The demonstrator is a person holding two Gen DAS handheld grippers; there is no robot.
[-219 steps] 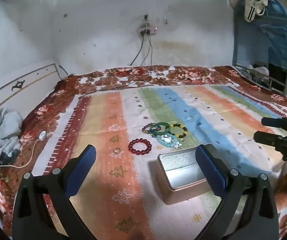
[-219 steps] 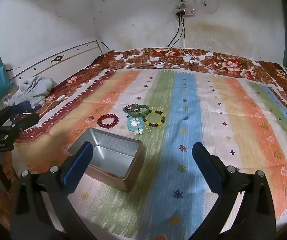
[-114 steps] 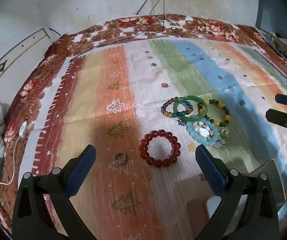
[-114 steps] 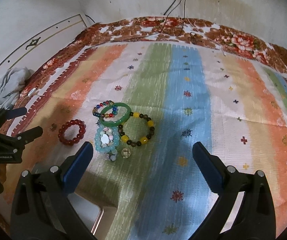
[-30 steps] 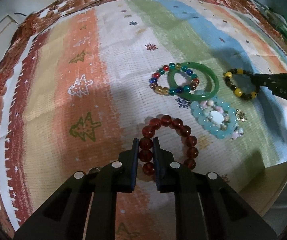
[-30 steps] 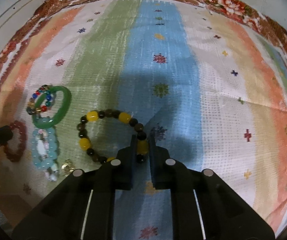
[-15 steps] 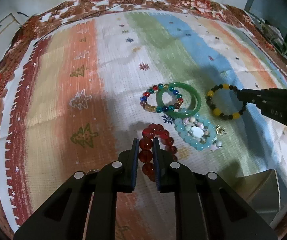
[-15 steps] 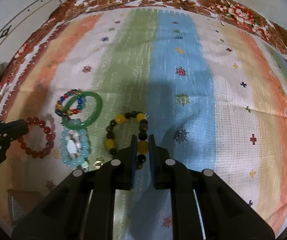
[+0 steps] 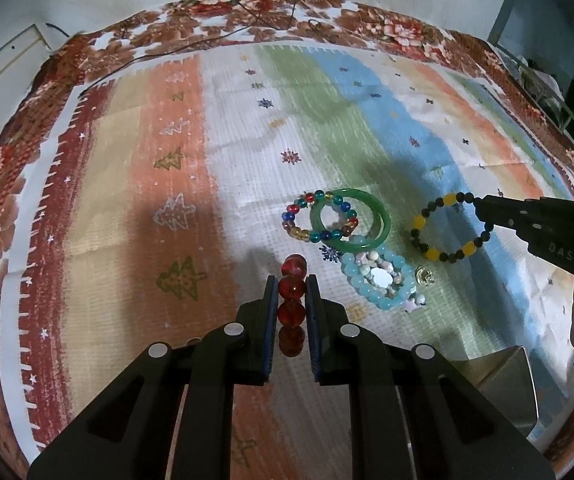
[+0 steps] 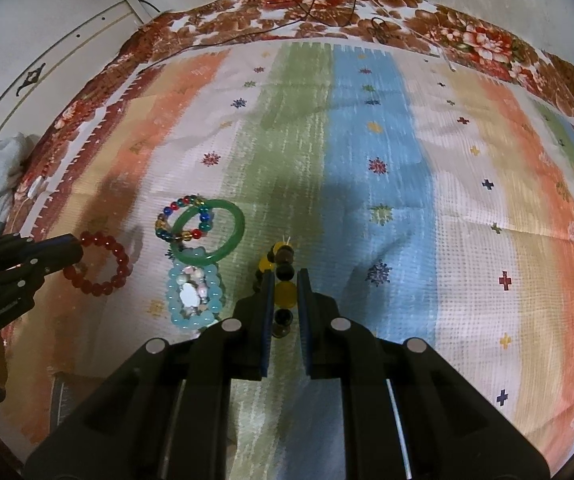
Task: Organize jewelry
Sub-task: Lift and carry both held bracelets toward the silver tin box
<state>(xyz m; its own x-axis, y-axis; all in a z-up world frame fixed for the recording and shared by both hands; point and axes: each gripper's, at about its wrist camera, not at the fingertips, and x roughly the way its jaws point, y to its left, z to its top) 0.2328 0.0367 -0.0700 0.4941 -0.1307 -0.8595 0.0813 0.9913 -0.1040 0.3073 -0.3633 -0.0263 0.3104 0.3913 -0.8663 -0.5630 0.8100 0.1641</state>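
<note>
From the left wrist view the red round-bead bracelet [image 9: 291, 299] appears edge-on, a short column of beads pinched between the pads of the left tongs [image 9: 291, 300]; only the right wrist view [image 10: 101, 264] shows it as a full ring hanging off the tip of those tongs [image 10: 73, 252] over the striped woven bedspread [image 10: 427, 208]. Likewise the yellow and dark bead bracelet [image 10: 283, 280] looks stacked between the closed right tongs [image 10: 285, 292] up close, while the left view [image 9: 449, 226] shows its whole loop, gripped at the far side by the right tongs [image 9: 487, 208].

A second ago both bracelets lay flat on the bed with the tongs just shut on them; now each is lifted and tilted up.

The green jade bangle [image 9: 351, 219], the multicoloured glass-bead bracelet [image 9: 319, 216] overlapping it and the pale blue bead bracelet with a white stone [image 9: 379, 280] lie on the bed between the two tongs. The corner of the open metal tin [image 9: 511, 384] shows at the lower right of the left view. Both tongs point forward and down over the bed.
</note>
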